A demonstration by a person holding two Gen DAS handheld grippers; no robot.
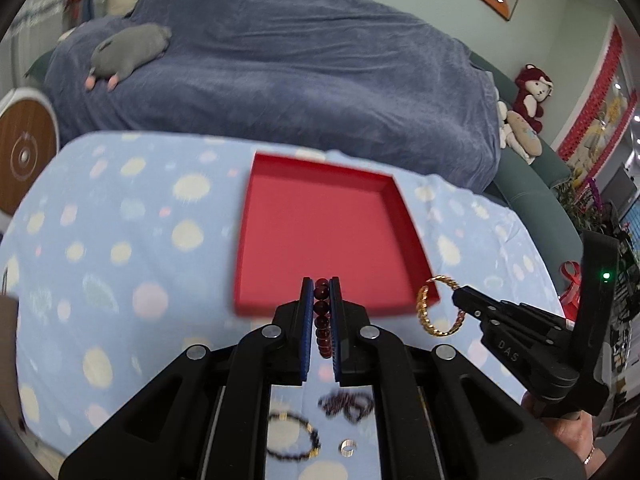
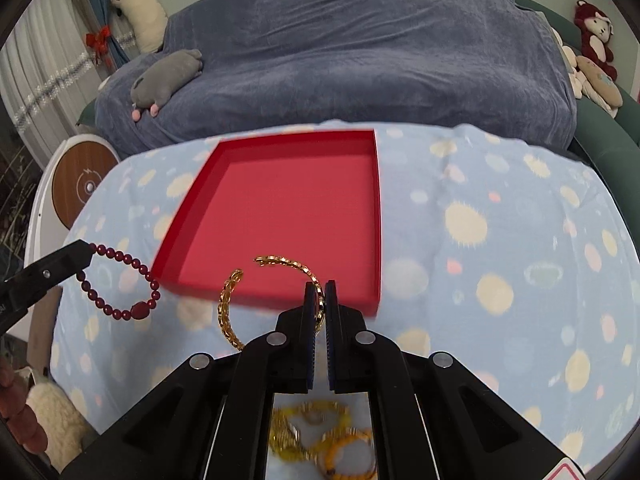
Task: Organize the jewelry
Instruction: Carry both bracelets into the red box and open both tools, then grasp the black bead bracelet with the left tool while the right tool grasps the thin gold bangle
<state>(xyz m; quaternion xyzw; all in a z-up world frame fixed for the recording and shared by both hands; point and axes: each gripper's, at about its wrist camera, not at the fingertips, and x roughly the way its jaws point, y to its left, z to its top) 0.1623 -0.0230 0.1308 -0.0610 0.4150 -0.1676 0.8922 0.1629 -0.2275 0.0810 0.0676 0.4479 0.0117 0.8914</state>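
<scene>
The tray (image 2: 288, 208) lies on the spotted cloth (image 2: 480, 240), before the sofa (image 2: 360, 40).

My left gripper (image 1: 321, 286) clamps the dark red bead bracelet (image 1: 322, 322) before the red tray (image 1: 320, 236)

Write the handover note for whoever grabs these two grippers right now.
Left gripper: shut on the dark red bead bracelet, held in the air near the tray's near left corner.
Right gripper: shut on the gold chain bracelet, held at the tray's near edge.
Red tray: on the spotted blue cloth, nothing in it.
Done: both bracelets picked up.
Left: release each into the tray. More jewelry shows blurred under the grippers: a dark bead bracelet, a small ring, yellow pieces.
</scene>
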